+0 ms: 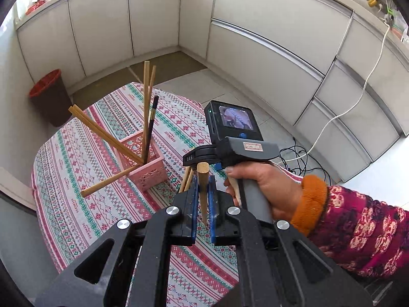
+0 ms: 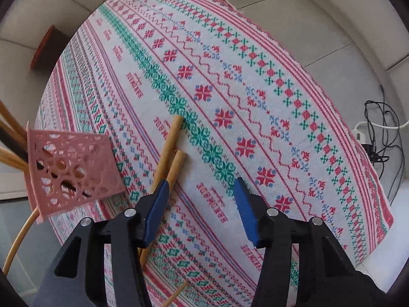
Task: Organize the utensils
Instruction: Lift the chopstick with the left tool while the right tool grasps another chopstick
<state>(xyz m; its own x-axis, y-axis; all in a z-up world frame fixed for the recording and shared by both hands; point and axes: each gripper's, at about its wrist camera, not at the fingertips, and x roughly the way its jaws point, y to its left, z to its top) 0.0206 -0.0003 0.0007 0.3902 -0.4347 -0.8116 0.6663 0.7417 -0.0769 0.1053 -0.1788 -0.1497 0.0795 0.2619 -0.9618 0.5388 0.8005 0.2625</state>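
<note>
Left tongs (image 1: 203,199) clenched on a tapered wooden chopstick (image 1: 203,186), above the patterned-cloth counter (image 1: 76,204). Right tongs (image 2: 202,204) released over two loose wooden chopsticks (image 2: 167,151). Beyond: pink lattice plastic basket (image 1: 145,163) holding several chopsticks.

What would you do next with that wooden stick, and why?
Probably carry the chopstick that the left gripper is clamping over to the pink basket and drop it in: other chopsticks already stand there, and two more wait on the tablecloth.
</note>
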